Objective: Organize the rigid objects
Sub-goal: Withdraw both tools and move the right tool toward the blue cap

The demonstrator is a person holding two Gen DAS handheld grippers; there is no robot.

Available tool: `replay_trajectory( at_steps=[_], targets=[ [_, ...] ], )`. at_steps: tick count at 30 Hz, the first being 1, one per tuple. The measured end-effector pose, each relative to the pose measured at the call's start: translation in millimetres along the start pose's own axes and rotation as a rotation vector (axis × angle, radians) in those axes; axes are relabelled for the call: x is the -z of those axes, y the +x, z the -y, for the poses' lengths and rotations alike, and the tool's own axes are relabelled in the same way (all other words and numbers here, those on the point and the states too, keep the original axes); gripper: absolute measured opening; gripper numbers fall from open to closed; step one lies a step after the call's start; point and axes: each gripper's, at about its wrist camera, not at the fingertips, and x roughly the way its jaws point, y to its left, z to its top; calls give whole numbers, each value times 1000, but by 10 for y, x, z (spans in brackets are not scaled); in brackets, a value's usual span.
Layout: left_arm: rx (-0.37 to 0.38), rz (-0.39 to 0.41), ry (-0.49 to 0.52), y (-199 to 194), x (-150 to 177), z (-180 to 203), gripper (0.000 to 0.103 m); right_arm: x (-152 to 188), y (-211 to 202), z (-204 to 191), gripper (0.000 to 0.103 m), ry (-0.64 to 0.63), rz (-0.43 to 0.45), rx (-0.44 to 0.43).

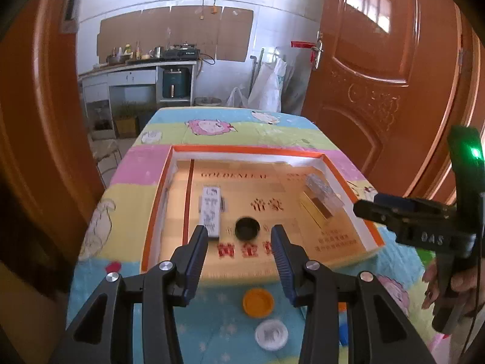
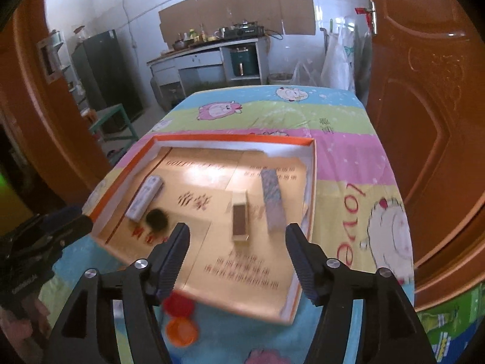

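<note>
Now both claws hang empty above the shallow box (image 1: 368, 230): left claw (image 1: 239, 239) half-open, right claw (image 2: 238, 239) wide. Sorted pieces lie inside; the orange cap (image 1: 258, 302), lower centre on the bench (image 1: 130, 166), likely goes next.

One tray (image 1: 368, 236) is seen, holding three small boxes (image 2: 239, 217) and one black cap (image 1: 248, 228); three caps (image 1: 258, 302) are counted outside it.

Left claw (image 1: 239, 242) part-open and empty, right claw (image 2: 238, 248) gaping wide, empty, both angled downward
</note>
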Motion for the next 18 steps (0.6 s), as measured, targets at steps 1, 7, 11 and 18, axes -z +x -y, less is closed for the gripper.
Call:
replay_trajectory(
  at_steps=[1, 7, 11, 18],
  targets=[
    [6, -2, -5, -35, 44, -11, 43, 75, -65, -38, 68, -1, 3, 1],
    [22, -24, -9, -191, 302, -36, 43, 564, -376, -276, 68, -28, 20, 36],
    [20, -30, 1, -292, 461, -24, 43, 880, -511, -364, 68, -27, 31, 76],
    [25, -33, 11, -432, 681, -8, 43, 1323, -624, -492, 68, -23, 8, 105]
  ],
)
